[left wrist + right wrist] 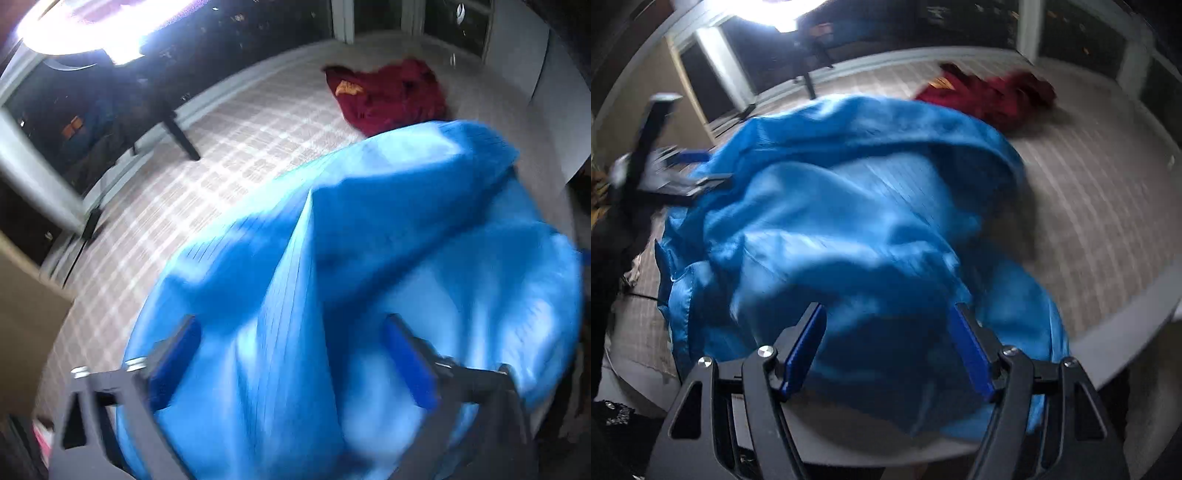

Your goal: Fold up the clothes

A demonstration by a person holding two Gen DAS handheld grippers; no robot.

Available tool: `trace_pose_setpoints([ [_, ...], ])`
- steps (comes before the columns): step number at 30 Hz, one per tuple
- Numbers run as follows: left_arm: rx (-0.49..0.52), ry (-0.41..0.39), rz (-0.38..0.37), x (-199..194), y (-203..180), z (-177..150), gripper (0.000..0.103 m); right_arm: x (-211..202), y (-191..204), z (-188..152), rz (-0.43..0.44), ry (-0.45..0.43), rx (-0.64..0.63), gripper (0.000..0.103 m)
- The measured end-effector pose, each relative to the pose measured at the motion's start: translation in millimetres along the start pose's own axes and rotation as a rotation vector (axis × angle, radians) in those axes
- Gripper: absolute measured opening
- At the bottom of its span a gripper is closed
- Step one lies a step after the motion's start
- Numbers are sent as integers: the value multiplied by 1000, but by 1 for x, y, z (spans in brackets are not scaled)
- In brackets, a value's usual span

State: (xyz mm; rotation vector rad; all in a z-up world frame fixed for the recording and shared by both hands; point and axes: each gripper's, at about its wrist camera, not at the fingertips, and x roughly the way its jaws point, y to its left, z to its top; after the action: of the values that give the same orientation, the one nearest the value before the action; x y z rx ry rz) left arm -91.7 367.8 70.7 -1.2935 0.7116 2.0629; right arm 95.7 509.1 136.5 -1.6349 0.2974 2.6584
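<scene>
A bright blue garment (332,258) lies bunched on the checked table cloth (207,166), blurred by motion. My left gripper (291,336) is open, its blue pads either side of a raised fold of the cloth. In the right wrist view the blue garment (849,221) fills the middle. My right gripper (888,325) is open just above its near part. The left gripper (687,173) shows there at the garment's left edge. A dark red garment (388,96) lies crumpled at the far side, also in the right wrist view (990,92).
The table's grey front edge (1126,332) curves at the lower right. A lamp (92,29) glares at the upper left with a dark stand leg (181,136) on the table. Dark windows run behind. A cupboard (698,96) stands at the left.
</scene>
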Motion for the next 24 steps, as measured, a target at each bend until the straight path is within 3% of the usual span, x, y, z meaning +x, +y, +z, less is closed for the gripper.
trace_pose_setpoints([
  [1, -26, 28, -5, 8, 6, 5, 0, -3, -6, -10, -12, 4, 18, 69],
  [2, -81, 50, -45, 11, 17, 6, 4, -7, -12, -20, -24, 8, 36, 69],
  [4, -171, 16, -140, 0, 45, 5, 3, -4, -4, -28, -29, 10, -8, 69],
  [5, -192, -16, -128, -10, 60, 1, 3, 2, 5, -27, -35, 11, -49, 70],
  [8, -253, -69, 12, -42, 111, -15, 4, 29, 33, -21, -90, 21, -187, 70],
  [10, -303, -96, 95, -62, 147, -27, 9, 48, 43, -13, -132, 35, -266, 66],
  [12, -397, -77, 116, -70, 186, -47, 11, 63, 44, 2, -174, 45, -315, 2],
  [14, -417, -47, 138, -78, 204, -71, 22, 63, 26, 31, -202, 24, -268, 2],
  [16, -409, -36, 174, -87, 207, -91, 45, 56, 3, 61, -281, -22, -207, 2],
  [18, -379, -41, 166, -101, 194, -118, 51, 43, -26, 91, -431, -75, -142, 3],
  [19, -363, -41, 141, -105, 185, -129, 54, 36, -34, 100, -462, -82, -122, 4],
  [21, -326, -29, 107, -112, 165, -157, 59, 18, -38, 107, -395, -95, -100, 12],
  [22, -311, -19, 104, -114, 155, -167, 60, 8, -33, 104, -338, -116, -96, 21],
  [24, -285, 7, 91, -114, 135, -192, 61, -4, -6, 89, -220, -135, -120, 69],
])
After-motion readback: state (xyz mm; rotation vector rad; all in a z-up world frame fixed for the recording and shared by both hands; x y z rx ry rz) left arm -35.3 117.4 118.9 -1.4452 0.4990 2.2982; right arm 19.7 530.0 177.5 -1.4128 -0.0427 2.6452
